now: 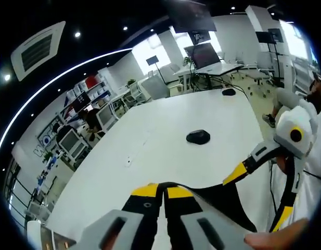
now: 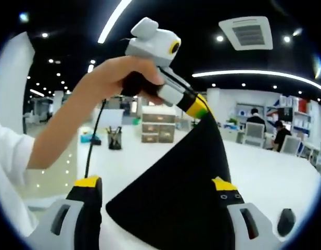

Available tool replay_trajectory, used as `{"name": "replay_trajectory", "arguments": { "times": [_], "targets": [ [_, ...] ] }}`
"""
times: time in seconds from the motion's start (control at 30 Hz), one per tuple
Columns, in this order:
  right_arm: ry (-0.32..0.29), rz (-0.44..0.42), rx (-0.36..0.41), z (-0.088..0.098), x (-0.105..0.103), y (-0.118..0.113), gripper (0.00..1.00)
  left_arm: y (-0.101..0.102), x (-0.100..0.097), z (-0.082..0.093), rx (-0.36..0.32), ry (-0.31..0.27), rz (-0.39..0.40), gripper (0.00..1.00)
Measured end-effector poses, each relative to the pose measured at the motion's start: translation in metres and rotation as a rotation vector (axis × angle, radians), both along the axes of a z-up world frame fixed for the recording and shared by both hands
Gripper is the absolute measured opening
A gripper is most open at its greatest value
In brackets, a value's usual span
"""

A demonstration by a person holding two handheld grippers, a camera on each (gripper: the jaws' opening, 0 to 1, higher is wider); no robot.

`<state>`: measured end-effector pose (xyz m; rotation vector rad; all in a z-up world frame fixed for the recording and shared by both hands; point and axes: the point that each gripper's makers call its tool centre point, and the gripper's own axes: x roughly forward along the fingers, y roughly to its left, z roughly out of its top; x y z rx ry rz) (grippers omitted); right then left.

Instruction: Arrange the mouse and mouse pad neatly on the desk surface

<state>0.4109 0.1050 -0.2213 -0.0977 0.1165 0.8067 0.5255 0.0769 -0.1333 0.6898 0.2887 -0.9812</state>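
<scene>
**Mouse pad held aloft between two grippers**

Left gripper — jaws pressed together on the black mouse pad (one corner). Right gripper: jaws spread wide, pad lying between them. Mouse is seen resting apart on the white desk.

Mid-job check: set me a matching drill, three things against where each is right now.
Things:
1. mouse pad
2. mouse
3. pen cup

Places:
A. alone on the white desk, apart from both grippers
B. held up off the desk, pinched at its corner by the left gripper
C. standing on the desk in the right gripper view, past the person's forearm

Pairs: 1-B, 2-A, 3-C
</scene>
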Motion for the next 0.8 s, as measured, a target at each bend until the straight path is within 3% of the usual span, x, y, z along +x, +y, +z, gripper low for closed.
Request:
{"name": "replay_trajectory", "arguments": {
  "times": [0.4,0.8],
  "targets": [
    [0.003,-0.042,-0.023,-0.014,0.005,0.02,0.81,-0.002,-0.001,-0.001,-0.001,0.005,0.0,0.04],
    [0.028,-0.082,-0.062,-0.029,0.008,0.014,0.77,0.003,0.0,-0.001,-0.004,0.011,0.008,0.04]
  ]
}}
